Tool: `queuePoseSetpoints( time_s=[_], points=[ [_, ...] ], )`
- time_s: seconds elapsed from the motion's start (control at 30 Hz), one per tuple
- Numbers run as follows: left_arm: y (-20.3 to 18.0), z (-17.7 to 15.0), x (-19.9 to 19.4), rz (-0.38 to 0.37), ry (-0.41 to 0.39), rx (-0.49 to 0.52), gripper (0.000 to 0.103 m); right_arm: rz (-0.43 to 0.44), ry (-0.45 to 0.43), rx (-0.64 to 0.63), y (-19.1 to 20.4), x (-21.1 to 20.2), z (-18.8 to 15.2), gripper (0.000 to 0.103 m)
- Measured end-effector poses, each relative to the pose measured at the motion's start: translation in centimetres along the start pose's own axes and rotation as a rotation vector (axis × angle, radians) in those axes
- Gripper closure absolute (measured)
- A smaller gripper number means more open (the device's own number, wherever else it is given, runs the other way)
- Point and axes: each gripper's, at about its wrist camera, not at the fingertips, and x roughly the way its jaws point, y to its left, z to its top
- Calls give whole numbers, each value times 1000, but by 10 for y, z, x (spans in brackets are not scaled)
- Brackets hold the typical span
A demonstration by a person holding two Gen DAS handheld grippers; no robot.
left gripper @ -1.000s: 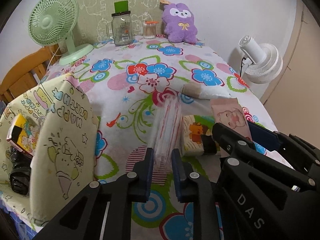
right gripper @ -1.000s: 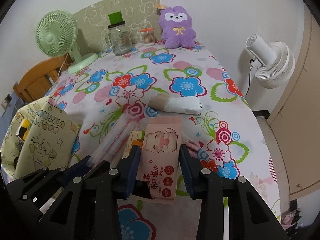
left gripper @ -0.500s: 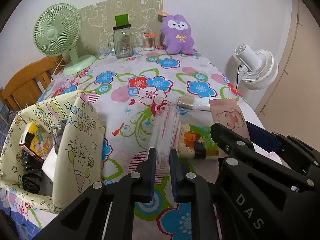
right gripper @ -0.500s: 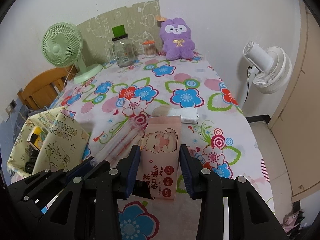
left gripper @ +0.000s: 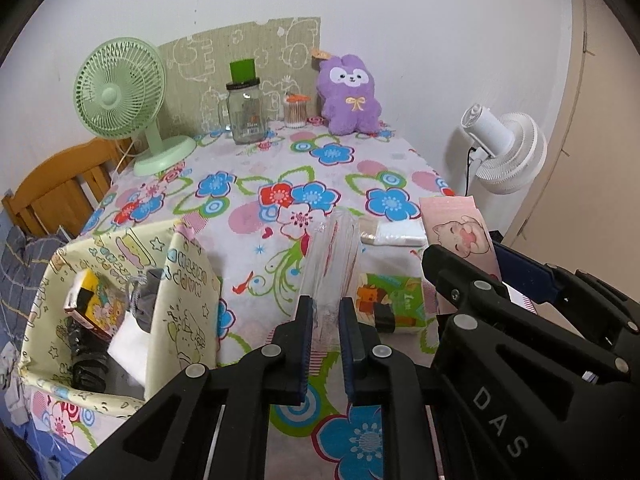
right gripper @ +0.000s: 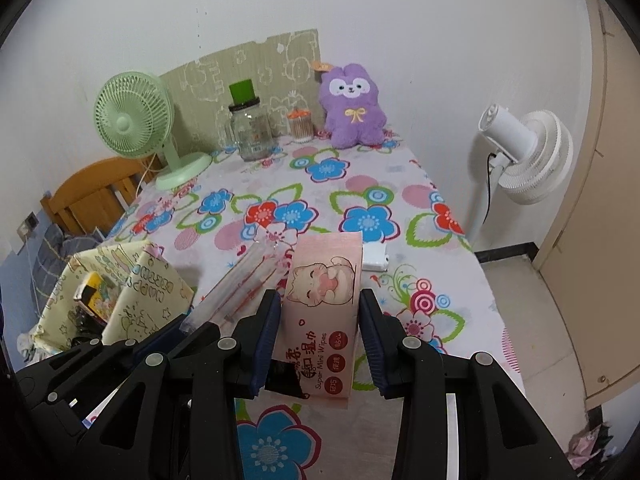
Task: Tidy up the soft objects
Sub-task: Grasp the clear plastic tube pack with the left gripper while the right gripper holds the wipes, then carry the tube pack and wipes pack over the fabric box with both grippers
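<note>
The left hand-held gripper (left gripper: 323, 320) is clamped tight on a thin clear plastic packet with red stripes (left gripper: 334, 256), which stands lifted off the tabletop (left gripper: 248, 248) and slants away from its jaws. The right hand-held gripper (right gripper: 318, 328), side by side with it, grips a pink pack of wet wipes printed with a cartoon cat (right gripper: 324, 300), also raised clear of the flowered cloth. Just beyond and below the two grippers, a green tissue pack with a cartoon bear (left gripper: 390, 306) lies flat on the tabletop, and a little farther out lies a white and beige pack (left gripper: 390, 234). To the left of the left hand-held gripper, at the table's edge, stands an open yellow fabric basket (left gripper: 176, 280) that already holds a yellow carton and some dark items. Far ahead, against the wall, sit a purple plush toy (left gripper: 350, 96), a glass jar (left gripper: 245, 114) and a green desk fan (left gripper: 120, 100). The tidying looks partly done: two packs are in the air and likely bound for the basket, while two more packs, and perhaps the plush, wait.
</note>
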Motion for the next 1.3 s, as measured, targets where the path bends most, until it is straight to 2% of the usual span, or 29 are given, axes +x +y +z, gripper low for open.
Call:
queuePoseSetpoints(
  time_s=[0.7, 1.3],
  points=[
    [2, 15, -36, -25, -76, 31, 92, -19, -93, 2, 8, -39, 16, 60],
    [33, 19, -59, 2, -135, 17, 93, 7, -124, -29, 42, -55, 25, 60]
  ],
)
